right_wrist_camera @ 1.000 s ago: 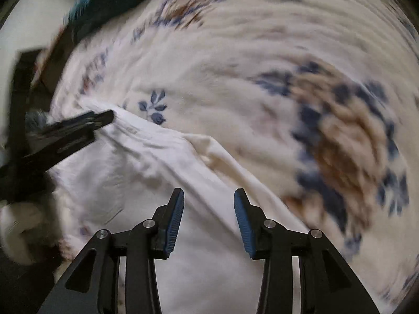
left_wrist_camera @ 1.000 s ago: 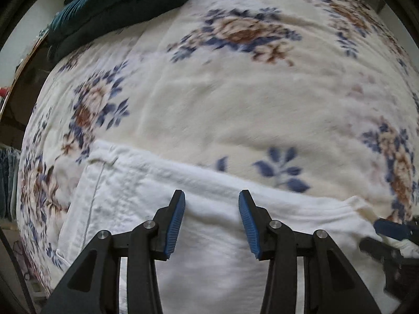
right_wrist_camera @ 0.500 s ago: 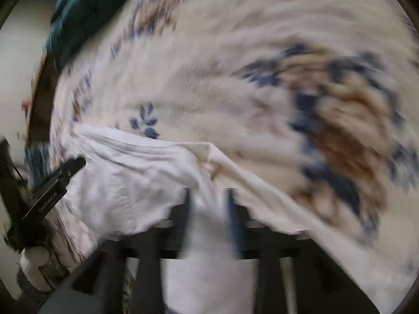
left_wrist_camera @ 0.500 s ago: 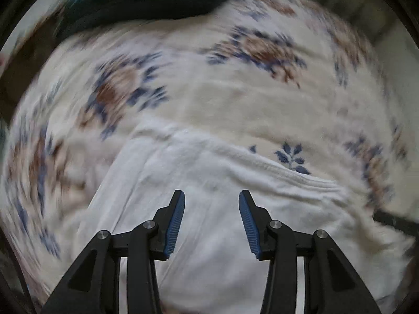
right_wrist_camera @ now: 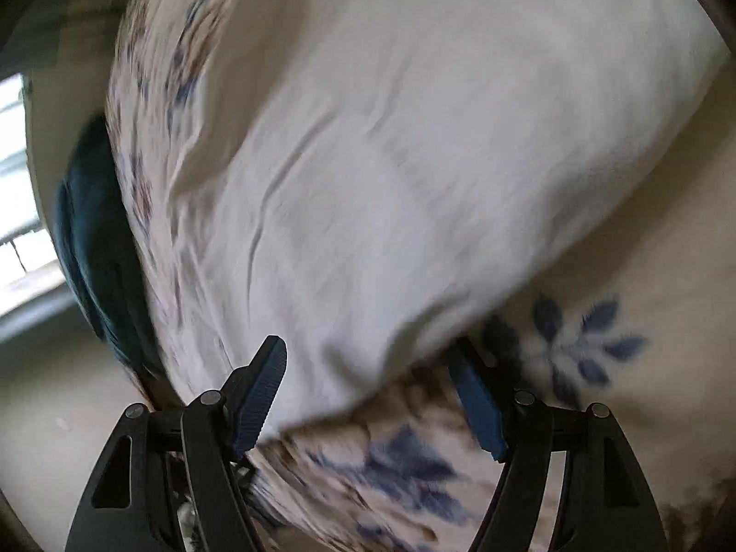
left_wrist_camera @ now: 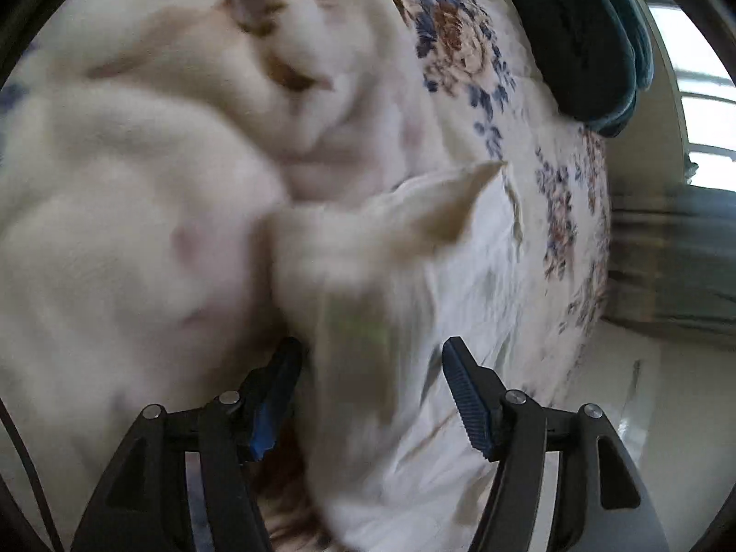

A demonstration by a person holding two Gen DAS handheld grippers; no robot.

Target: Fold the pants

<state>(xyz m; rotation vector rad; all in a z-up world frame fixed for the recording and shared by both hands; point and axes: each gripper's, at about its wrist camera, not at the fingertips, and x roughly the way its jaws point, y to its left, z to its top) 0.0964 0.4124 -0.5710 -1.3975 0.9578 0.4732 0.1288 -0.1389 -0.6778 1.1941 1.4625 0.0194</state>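
White pants [left_wrist_camera: 405,303] lie on a cream floral bedspread [left_wrist_camera: 464,46]. In the left wrist view, a bunched fold of the pants stands between the fingers of my left gripper [left_wrist_camera: 368,391], whose jaws are wide apart; a pointed corner sticks up beyond. In the right wrist view the pants [right_wrist_camera: 391,161] fill most of the frame, and their near edge lies between the wide-open fingers of my right gripper [right_wrist_camera: 368,386]. Both views are tilted and motion-blurred. Neither gripper clamps the cloth.
A dark teal blanket [left_wrist_camera: 584,32] lies at the far edge of the bed; it also shows in the right wrist view [right_wrist_camera: 96,248]. A bright window [left_wrist_camera: 708,92] and pale floor [left_wrist_camera: 662,405] lie past the bed's edge.
Both cameras have swung and rolled sharply and dropped close to the pants. Cloth now sits between each pair of fingers. Both grippers stay open.
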